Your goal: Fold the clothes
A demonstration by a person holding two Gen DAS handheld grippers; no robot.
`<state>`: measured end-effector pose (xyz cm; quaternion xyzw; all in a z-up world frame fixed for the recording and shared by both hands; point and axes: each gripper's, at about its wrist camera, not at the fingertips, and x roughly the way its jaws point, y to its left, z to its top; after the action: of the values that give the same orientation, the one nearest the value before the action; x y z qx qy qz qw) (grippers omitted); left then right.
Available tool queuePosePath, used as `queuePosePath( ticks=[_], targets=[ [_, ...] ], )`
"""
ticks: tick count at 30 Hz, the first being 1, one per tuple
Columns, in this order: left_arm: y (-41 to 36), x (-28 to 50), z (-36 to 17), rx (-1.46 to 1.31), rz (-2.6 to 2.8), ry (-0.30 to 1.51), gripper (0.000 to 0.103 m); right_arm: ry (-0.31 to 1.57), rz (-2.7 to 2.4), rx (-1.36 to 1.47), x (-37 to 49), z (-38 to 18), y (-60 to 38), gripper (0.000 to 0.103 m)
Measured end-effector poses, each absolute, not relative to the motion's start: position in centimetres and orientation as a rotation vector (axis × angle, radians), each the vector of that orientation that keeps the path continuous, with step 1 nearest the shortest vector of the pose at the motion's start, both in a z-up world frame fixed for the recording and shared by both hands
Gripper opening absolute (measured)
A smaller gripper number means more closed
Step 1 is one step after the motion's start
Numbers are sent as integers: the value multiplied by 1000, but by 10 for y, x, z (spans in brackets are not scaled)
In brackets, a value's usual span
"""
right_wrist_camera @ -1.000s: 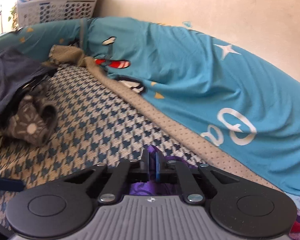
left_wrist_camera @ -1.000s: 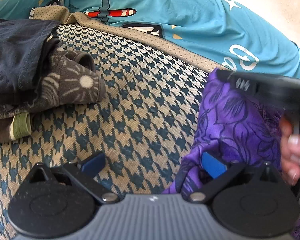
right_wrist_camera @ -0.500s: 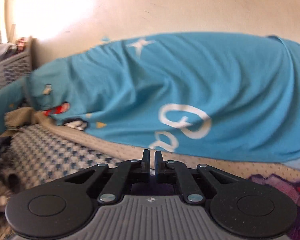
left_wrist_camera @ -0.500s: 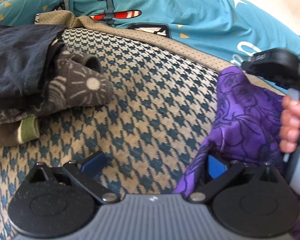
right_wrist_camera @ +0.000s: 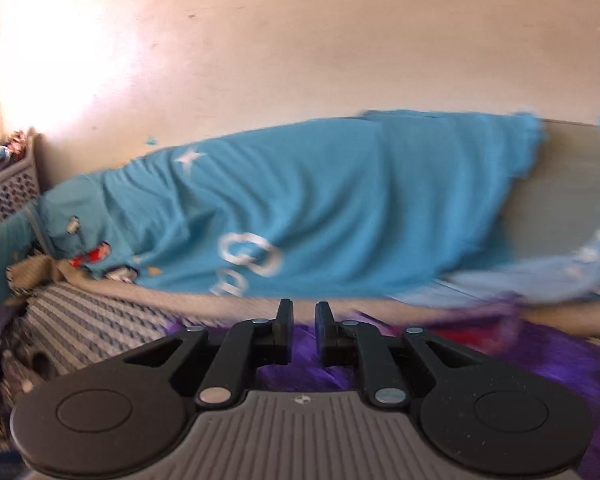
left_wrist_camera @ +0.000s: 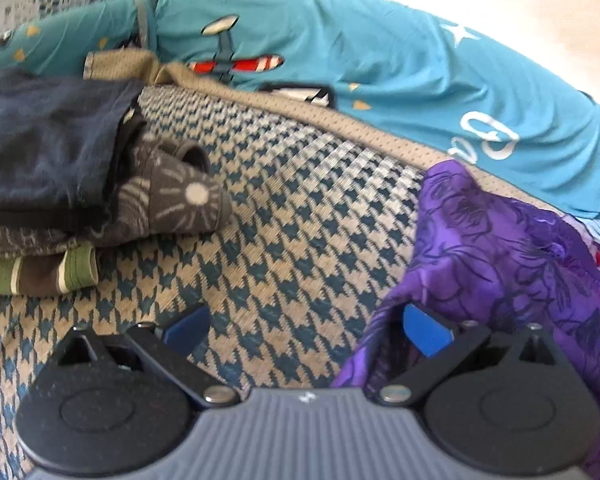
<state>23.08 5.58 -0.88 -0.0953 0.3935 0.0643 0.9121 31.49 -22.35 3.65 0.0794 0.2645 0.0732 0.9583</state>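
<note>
Purple garment bunched, long axis unclear, beside left gripper.

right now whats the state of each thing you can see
left claw: wide open, one blue pad against the purple cloth
right claw: opening, nothing between the pads
purple cloth: crumpled, unfolded, on the houndstooth surface
dark clothes pile: folded, stacked
teal shirt: draped over the backrest, unfolded
</note>
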Motion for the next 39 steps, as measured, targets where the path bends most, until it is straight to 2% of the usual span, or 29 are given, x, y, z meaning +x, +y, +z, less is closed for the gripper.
queuePosePath(
  ticks=[6,14,21,23,25,33,34,35,38,39],
  targets=[
    [41,223,0,-163,81,772,103,559,9,142,265,37,-269,19],
    [39,239,-10,-165,50,804,103,566,-162,312,215,26,-334,29],
    [46,245,-17,-183,63,822,103,635,-209,273,209,19,-343,31],
    [46,245,-17,-177,63,821,103,636,-221,245,205,20,-342,38],
    [45,245,-17,-172,62,822,103,640,-230,212,201,20,-340,40],
    [42,247,-22,-154,65,835,103,688,-188,228,202,4,-333,41],
    [42,248,-22,-151,65,835,103,693,-190,240,203,1,-333,39],
    [42,248,-23,-148,68,837,103,700,-199,253,204,-2,-333,28],
    [43,250,-24,-147,74,839,103,698,-215,244,205,-2,-331,11],
    [43,250,-24,-147,74,839,103,681,-211,244,203,1,-332,9]
  ],
)
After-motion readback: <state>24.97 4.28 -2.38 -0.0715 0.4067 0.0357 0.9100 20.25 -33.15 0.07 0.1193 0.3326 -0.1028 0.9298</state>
